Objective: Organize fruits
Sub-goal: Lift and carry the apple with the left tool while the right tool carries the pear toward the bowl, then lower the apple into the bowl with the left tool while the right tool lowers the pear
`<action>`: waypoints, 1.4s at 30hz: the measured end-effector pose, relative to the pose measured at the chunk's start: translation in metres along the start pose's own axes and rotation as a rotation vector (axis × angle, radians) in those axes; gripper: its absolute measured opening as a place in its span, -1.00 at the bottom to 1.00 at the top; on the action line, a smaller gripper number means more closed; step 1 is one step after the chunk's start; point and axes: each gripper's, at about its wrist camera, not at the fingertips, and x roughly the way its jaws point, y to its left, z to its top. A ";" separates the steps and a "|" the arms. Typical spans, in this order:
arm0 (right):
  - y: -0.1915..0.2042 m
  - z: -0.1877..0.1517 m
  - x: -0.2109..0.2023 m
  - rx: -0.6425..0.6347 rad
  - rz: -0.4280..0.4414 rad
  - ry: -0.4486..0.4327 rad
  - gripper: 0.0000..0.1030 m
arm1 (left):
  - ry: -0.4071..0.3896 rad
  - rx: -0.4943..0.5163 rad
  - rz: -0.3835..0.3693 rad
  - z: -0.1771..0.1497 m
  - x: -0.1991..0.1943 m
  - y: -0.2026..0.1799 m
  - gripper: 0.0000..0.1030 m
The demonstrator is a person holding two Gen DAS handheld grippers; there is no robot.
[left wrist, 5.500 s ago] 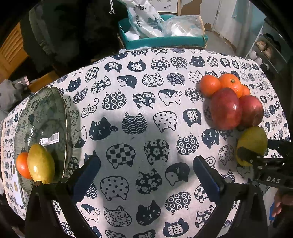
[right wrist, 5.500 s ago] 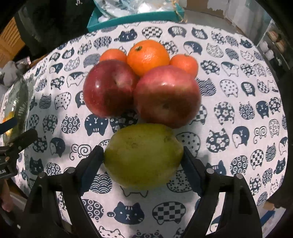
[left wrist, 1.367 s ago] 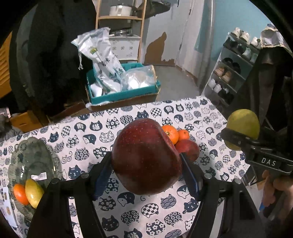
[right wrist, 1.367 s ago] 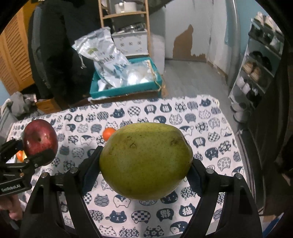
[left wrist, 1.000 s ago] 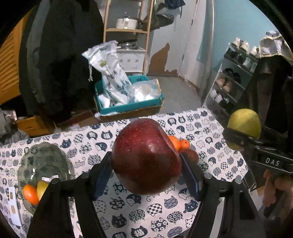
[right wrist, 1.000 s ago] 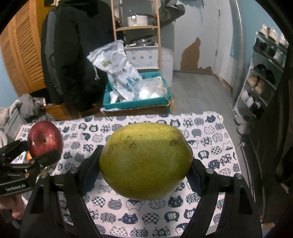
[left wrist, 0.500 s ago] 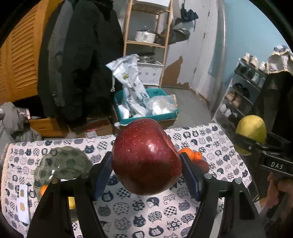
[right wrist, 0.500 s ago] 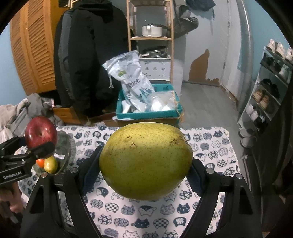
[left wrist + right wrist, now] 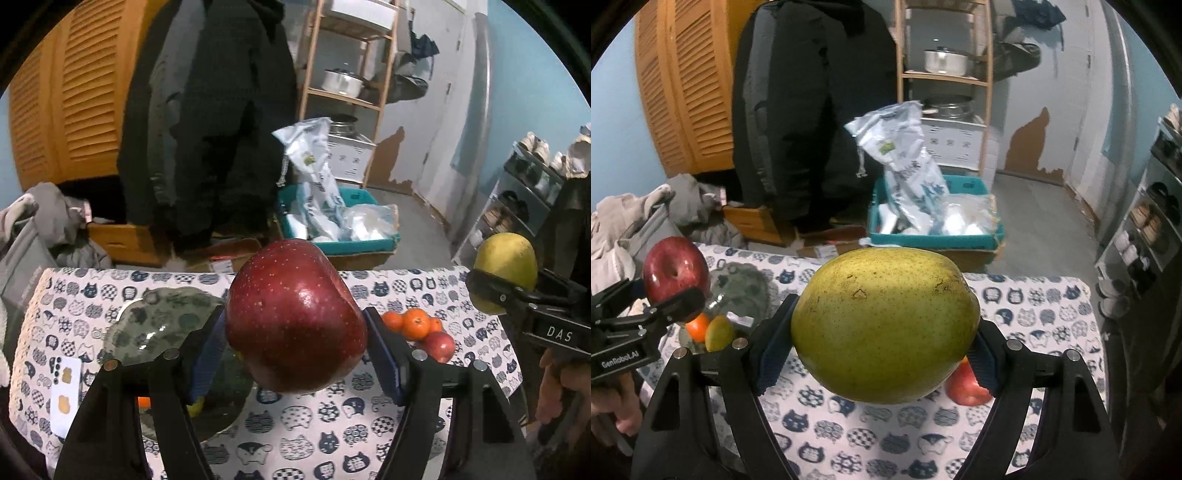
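A dark red apple (image 9: 295,317) and a yellow-green pear (image 9: 884,336) are both held aloft above the worktop (image 9: 332,432). Three oranges (image 9: 415,323) and another red apple (image 9: 439,345) cluster together on it; a glass plate (image 9: 162,325) holds an orange (image 9: 698,326) and a small pear (image 9: 718,332).

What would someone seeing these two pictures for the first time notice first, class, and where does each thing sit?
A glossy dark red apple fills the middle of the left wrist view, clamped in the left gripper. A big yellow-green pear does the same in the right gripper. Both hang above the cat-print tablecloth, where a clear glass plate lies on the left.
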 end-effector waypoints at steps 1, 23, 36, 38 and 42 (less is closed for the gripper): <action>0.005 0.002 0.002 -0.005 0.007 0.000 0.59 | -0.002 -0.004 0.006 0.001 -0.001 0.004 0.42; 0.122 0.034 0.063 -0.101 0.190 0.044 0.59 | 0.004 -0.137 0.144 -0.009 -0.008 0.116 0.42; 0.166 0.027 0.131 -0.108 0.264 0.144 0.59 | 0.084 -0.164 0.196 -0.021 0.027 0.161 0.43; 0.170 0.025 0.141 -0.114 0.262 0.158 0.59 | 0.107 -0.168 0.205 -0.024 0.037 0.167 0.43; 0.178 0.020 0.163 -0.123 0.275 0.203 0.59 | 0.147 -0.173 0.209 -0.029 0.058 0.176 0.43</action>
